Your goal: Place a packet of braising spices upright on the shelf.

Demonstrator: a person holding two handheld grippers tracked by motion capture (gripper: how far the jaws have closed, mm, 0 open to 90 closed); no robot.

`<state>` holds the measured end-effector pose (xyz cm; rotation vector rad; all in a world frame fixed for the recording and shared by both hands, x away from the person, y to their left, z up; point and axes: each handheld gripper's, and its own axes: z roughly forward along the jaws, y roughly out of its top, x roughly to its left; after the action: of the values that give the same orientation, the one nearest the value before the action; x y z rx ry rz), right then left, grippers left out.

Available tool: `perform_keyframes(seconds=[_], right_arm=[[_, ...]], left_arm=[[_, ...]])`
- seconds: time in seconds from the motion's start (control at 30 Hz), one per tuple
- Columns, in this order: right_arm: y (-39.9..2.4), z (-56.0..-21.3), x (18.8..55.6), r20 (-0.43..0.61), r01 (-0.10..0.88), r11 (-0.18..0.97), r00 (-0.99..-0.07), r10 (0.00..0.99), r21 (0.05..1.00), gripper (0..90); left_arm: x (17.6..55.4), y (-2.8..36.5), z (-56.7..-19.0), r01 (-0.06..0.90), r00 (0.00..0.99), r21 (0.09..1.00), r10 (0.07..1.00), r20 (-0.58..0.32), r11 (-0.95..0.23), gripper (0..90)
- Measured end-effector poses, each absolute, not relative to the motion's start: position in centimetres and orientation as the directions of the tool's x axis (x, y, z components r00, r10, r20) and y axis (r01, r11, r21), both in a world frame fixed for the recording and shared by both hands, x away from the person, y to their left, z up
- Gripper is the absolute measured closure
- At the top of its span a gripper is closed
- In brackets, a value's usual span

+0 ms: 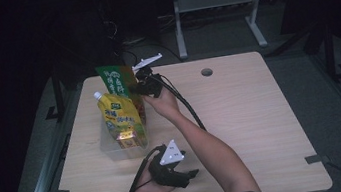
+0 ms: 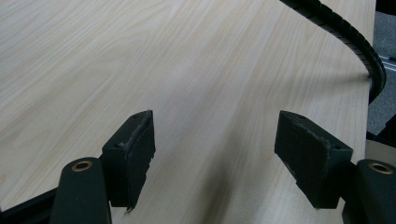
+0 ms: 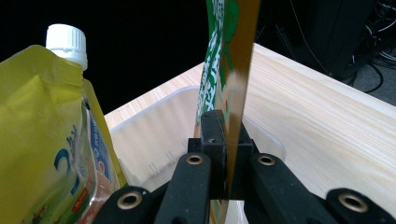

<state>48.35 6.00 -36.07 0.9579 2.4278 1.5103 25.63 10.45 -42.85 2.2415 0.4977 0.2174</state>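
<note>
Jaws wide apart and empty, the left gripper (image 1: 189,175) rests on the table (image 1: 242,116) at six o'clock, pointing toward three; up at twelve o'clock from it, the clear bin (image 1: 115,151) holds the yellow spouted pouch (image 1: 120,118) upright; beyond that, the right gripper (image 1: 141,91) has its pads clamped on the edge of the green pouch (image 1: 117,81), long axis standing vertical, lower end at the bin's far side; right forearm stretched diagonally across, wrist turned toward nine; lowering straight down into the bin looks like the coming move, I'd judge.
</note>
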Motion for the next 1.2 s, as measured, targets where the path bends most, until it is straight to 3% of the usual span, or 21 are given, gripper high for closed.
perform_keyframes(seconds=[0.27, 0.57, 1.2], right_arm=[[5.1, -35.8, 48.5, 0.247, 0.476, 0.312, -0.793, 0.557, 0.822, 67.4], [3.0, -34.6, 47.9, 0.235, 0.474, 0.321, -0.789, 0.567, 0.820, 53.4], [-3.6, -33.3, 45.2, 0.262, 0.480, 0.270, -0.777, 0.572, 0.835, 44.0]], left_arm=[[25.8, 10.5, -43.0, 0.284, 0.906, 0.753, 0.424, -0.008, -0.594, 28.4], [25.7, 10.5, -43.0, 0.279, 0.907, 0.748, 0.422, 0.002, -0.603, 27.9], [26.0, 10.6, -43.1, 0.290, 0.901, 0.751, 0.433, -0.006, -0.593, 27.6]])
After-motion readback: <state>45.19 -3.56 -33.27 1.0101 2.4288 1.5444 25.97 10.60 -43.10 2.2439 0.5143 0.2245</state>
